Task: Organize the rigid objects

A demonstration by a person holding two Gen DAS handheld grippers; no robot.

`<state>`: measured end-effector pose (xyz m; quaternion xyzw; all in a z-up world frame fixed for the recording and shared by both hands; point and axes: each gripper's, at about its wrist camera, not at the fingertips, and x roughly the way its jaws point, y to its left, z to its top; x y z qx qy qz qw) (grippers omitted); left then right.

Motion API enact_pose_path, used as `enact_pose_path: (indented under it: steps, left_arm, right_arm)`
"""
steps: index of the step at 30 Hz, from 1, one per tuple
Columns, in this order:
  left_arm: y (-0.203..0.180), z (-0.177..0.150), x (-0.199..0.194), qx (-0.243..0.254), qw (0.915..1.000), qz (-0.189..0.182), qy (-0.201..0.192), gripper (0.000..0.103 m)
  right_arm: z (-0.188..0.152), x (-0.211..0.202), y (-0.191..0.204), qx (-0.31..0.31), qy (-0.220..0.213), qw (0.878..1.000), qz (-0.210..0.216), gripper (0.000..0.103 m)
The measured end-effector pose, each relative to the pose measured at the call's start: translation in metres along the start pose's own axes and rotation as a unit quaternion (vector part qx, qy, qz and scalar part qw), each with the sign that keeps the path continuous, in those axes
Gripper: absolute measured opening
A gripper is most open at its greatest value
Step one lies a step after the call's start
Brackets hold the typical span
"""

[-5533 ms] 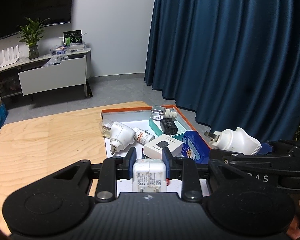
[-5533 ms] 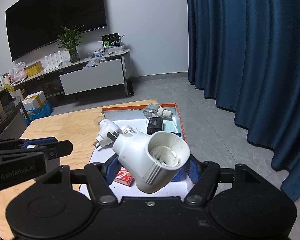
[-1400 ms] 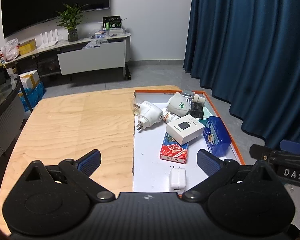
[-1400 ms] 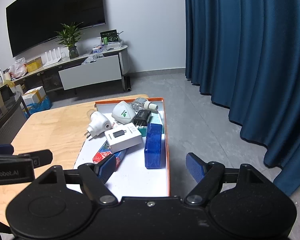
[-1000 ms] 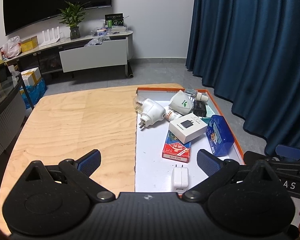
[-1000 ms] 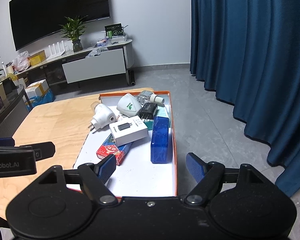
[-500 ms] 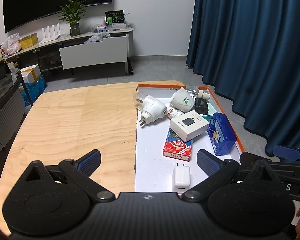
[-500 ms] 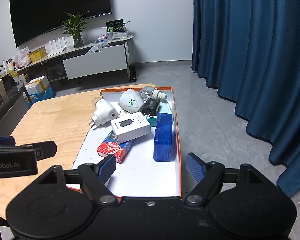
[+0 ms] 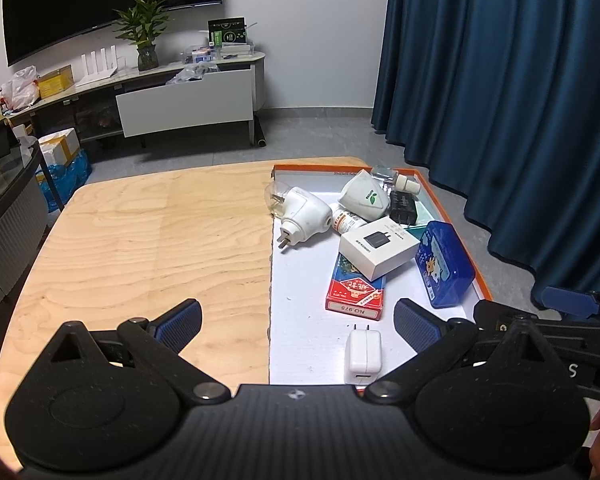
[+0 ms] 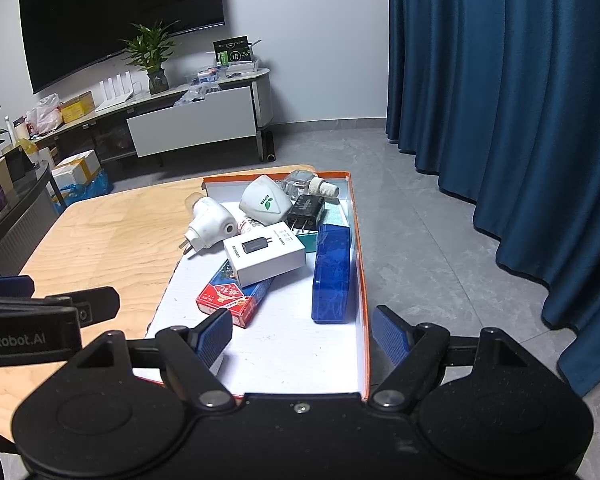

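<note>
I am holding both grippers back at the near end of the orange-rimmed tray (image 9: 440, 204), and everything I am sorting is lying inside it. The left gripper (image 9: 298, 320) is standing with its jaws wide apart and empty; the right gripper (image 10: 302, 330) is likewise spread wide with nothing between its pads.

The relation I am watching is the small white charger (image 9: 363, 354): it is lying at the tray's near end, just ahead of the left gripper and between its spread fingers, its long axis running along the tray's length and its prongs pointing toward the tray's far end. The left gripper is the nearer one, I judge, so any tidying of it falls to that side.

Further along the tray, the red card box (image 9: 356, 290) is lying flat with the white carton (image 9: 378, 246) resting across its far end. The blue plastic case (image 9: 444, 266) is glossy and rounded, lying along the tray's right rim. At the tray's far end, smooth white plug housings (image 9: 302, 220) and a black adapter (image 10: 306, 212) are heaped together. All look hard and slick.
</note>
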<state>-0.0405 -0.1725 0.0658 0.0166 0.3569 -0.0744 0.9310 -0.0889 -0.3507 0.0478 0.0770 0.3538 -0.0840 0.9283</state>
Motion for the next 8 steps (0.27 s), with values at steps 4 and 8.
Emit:
enact_pose_path:
  steps: [4,8]
  left_arm:
    - [-0.001,0.0003,-0.0006,0.006,0.9999,-0.007,-0.007,0.103]
    - [-0.0015,0.0005,-0.0023,0.008,0.9998,-0.013,-0.014,0.103]
  right_arm:
    - [-0.0006,0.0022,0.0031,-0.002,0.001,1.0,-0.001,0.091]
    - [-0.0004,0.0023,0.003,-0.002,0.001,1.0,-0.001,0.091]
